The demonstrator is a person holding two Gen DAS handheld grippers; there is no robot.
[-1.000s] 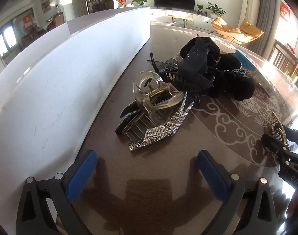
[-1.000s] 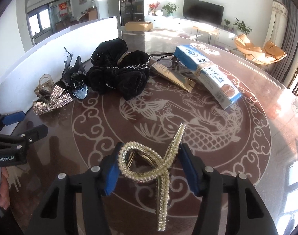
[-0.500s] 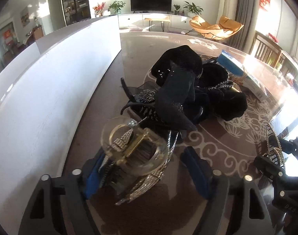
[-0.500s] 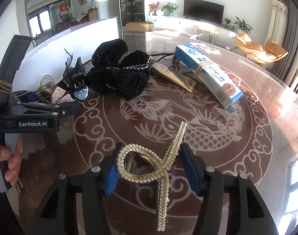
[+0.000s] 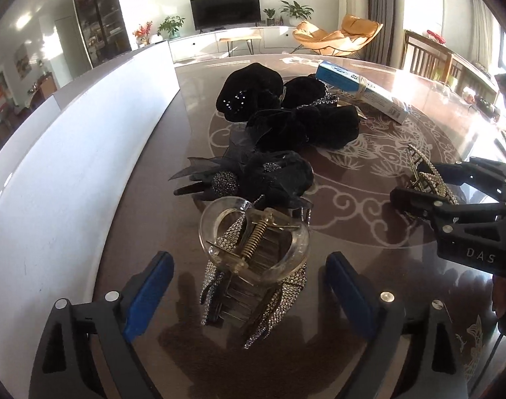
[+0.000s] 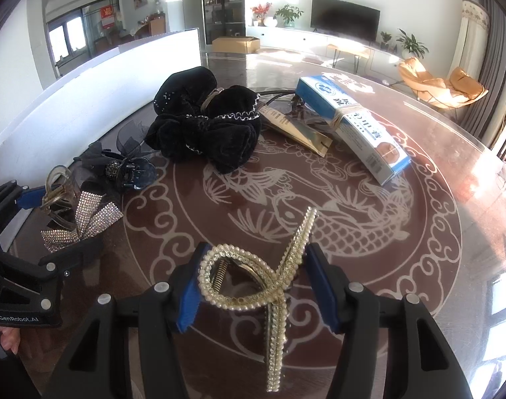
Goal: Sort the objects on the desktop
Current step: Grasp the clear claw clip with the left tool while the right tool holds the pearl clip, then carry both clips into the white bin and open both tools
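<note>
My left gripper [image 5: 249,286] is open, its blue pads either side of a clear claw clip [image 5: 253,232] lying on a rhinestone bow clip [image 5: 269,302], not touching them. My right gripper [image 6: 258,286] is shut on a pearl hair clip [image 6: 253,286] and holds it just above the table. It also shows in the left wrist view [image 5: 429,179]. A black beaded clip with tulle [image 5: 253,176] lies behind the clear clip. Black velvet scrunchies [image 6: 206,126] are piled at the table's middle.
A white board [image 5: 70,153] stands along the table's left edge. A blue and white box [image 6: 352,126] and a gold packet [image 6: 296,129] lie at the far right. The round brown table [image 6: 352,232] has a dragon pattern.
My left gripper moved up to the clear claw clip and now straddles it, pulling back slightly in the last half second. My right gripper keeps holding the pearl clip in place.
</note>
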